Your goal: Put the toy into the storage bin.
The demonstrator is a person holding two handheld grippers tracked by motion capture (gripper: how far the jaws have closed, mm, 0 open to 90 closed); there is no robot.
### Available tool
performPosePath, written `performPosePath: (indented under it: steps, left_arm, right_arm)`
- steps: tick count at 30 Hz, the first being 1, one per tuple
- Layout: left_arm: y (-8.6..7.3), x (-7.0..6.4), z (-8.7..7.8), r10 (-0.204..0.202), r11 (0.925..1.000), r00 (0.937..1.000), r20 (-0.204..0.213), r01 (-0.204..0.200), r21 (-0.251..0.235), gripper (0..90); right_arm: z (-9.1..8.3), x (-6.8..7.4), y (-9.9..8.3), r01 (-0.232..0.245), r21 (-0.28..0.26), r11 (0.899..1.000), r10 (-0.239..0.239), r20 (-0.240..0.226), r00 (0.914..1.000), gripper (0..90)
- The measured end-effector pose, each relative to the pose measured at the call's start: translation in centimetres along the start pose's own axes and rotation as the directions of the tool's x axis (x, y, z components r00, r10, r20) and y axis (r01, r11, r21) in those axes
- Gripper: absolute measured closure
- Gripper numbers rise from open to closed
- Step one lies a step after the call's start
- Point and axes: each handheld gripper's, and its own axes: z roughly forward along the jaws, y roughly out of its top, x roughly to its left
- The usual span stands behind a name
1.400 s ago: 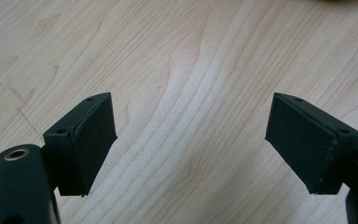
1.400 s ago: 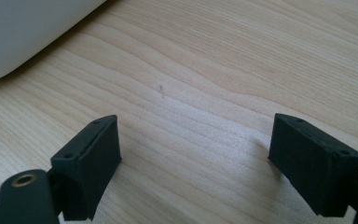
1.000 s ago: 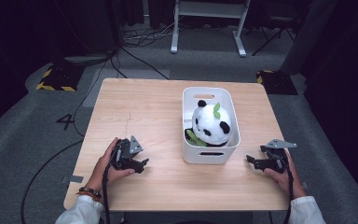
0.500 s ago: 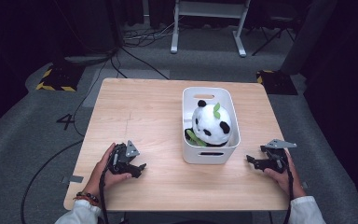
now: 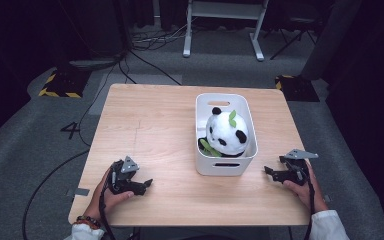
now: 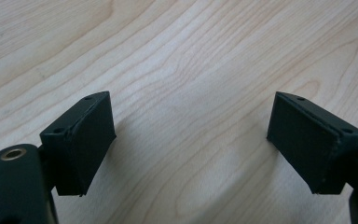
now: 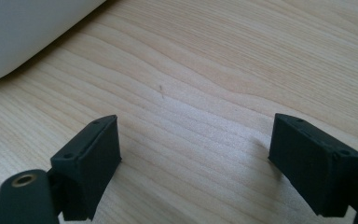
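two open grippers, left gripper (image 5: 146, 183), right gripper (image 5: 267, 170), flanking white bin (image 5: 225, 167)

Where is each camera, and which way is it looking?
High view: above the person's side, looking down at the table, the white bin, both hands.
Left gripper view: on the left gripper, facing bare wood between open jaws.
Right gripper view: on the right gripper, facing wood and the bin's wall.
All share the table.

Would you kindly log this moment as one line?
left claw: open, empty | right claw: open, empty | panda plush: in white bin | table
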Motion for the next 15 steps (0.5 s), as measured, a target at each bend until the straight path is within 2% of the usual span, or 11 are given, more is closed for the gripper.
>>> performPosePath:
  steps: [7, 15]
  left_arm:
    - [-0.8, 0.4, -0.7, -0.025, 0.9997, 0.9996, -0.017, 0.025, -0.002, 15.0]
    - [-1.3, 0.7, -1.2, -0.03, 0.9995, 0.9992, -0.025, 0.03, -0.003, 15.1]
  right_arm:
    - [0.0, 0.0, 0.0, 0.001, 0.0, 1.0, -0.001, -0.002, 1.0, 16.1]
    - [-0.1, 0.0, 0.0, 0.003, 0.002, 1.0, -0.003, -0.003, 1.0, 16.1]
